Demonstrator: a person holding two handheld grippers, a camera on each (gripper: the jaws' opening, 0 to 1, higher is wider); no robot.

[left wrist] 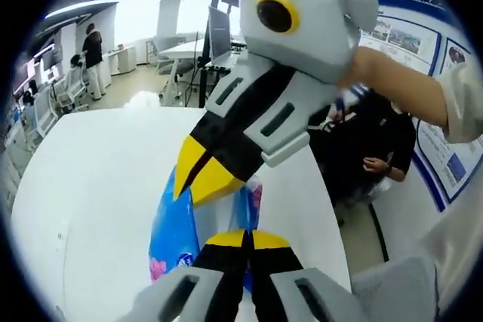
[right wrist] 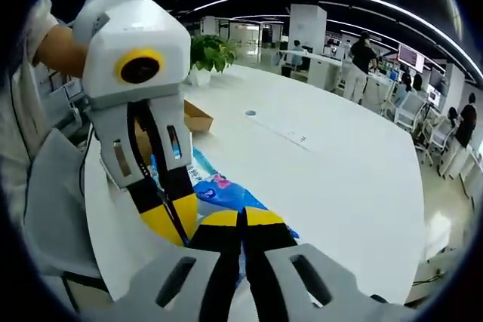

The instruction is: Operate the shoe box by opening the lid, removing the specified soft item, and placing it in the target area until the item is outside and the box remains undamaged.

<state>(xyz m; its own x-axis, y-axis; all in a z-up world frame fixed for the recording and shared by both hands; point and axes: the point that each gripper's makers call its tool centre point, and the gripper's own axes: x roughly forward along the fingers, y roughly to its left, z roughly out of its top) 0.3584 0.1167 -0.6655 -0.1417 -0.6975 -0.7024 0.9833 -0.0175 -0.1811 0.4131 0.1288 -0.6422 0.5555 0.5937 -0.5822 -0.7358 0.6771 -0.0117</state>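
Step in hand: holding the soft item, a blue plastic pack (left wrist: 175, 231) with pink flower print, clear of the box and above the white tabletop (left wrist: 90, 186); removal judged done, placing still open.
Left gripper (left wrist: 247, 240): fingers closed tip to tip, yellow pads together, pinching the near edge of the blue pack in the left gripper view.
Right gripper (right wrist: 243, 220): fingers likewise closed with no gap between the yellow tips, set on the blue pack (right wrist: 223, 194) in the right gripper view; grip judged, since the pinch line itself sits under the tips.
Other gripper in each view: right one coming in from upper right (left wrist: 198, 171), tips down on the pack's top; left one coming in from the left (right wrist: 167, 220), tips just beside the right gripper's own.
Shoe box: open brown cardboard box (right wrist: 198, 117) resting on the tabletop behind the left gripper, near the tabletop's edge on the person's side; lid position not readable.
Pack position: between the two grippers, over the tabletop near its edge, touching or lifted not certain.
Next move calls for: carrying the pack away from the box to the target area, both grips kept level so the soft pack does not sag or tear, then parting the fingers once it rests flat.
Target area: no marking made out on the tabletop.
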